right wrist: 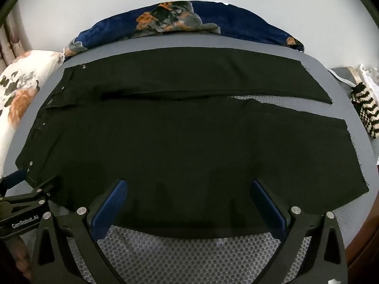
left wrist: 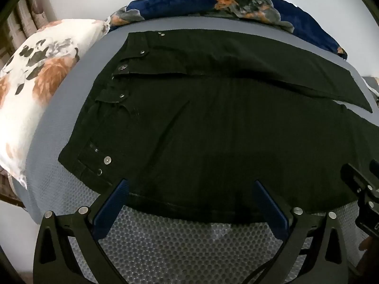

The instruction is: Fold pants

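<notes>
Black pants [left wrist: 213,123] lie spread flat on a grey dotted bed cover [left wrist: 177,243], waistband with metal studs to the left, both legs running right. The same pants [right wrist: 189,142] fill the right wrist view, the hems ending at the right. My left gripper [left wrist: 190,184] hangs open over the near edge of the pants close to the waist. My right gripper [right wrist: 188,184] is open too, above the near edge of the nearer leg. Nothing sits between either pair of blue fingers [right wrist: 109,203]. Each gripper shows at the edge of the other's view.
A white floral pillow [left wrist: 35,82] lies at the left. A dark blue floral blanket [right wrist: 189,21] is bunched along the far side by the pale wall. A black-and-cream striped knit item [right wrist: 364,108] rests at the right edge of the bed.
</notes>
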Tool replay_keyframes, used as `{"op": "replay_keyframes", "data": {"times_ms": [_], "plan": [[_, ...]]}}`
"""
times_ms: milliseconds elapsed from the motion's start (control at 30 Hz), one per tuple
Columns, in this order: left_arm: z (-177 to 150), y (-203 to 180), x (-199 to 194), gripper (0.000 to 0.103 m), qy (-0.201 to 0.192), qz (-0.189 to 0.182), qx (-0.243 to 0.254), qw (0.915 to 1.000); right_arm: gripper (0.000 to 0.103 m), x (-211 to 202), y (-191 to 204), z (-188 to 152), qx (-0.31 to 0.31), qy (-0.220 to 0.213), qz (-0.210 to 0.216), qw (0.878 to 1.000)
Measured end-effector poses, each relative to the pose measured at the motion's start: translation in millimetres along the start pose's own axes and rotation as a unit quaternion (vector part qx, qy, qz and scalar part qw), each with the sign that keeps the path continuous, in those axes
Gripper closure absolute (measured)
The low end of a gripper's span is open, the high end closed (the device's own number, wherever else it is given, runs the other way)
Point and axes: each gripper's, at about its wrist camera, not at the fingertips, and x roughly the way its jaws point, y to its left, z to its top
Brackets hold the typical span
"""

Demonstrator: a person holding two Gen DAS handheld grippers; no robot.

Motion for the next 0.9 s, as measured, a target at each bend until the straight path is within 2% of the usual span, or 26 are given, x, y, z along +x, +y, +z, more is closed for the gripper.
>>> {"op": "replay_keyframes", "data": {"times_ms": [667, 900], "plan": [[-1.1, -1.2, -4.7, 0.0, -0.017, -0.008, -0.004, 0.9998, 0.0, -4.1, -3.9, -0.9, 0.001, -0.017, -0.004, 1.0], [0.2, -0.4, -6.9, 0.0, -0.017, -0.006, -0.004, 0.9998, 0.0, -9.1, -3.6, -0.8, -0.004, -0.033, -0.022, 0.999]]}}
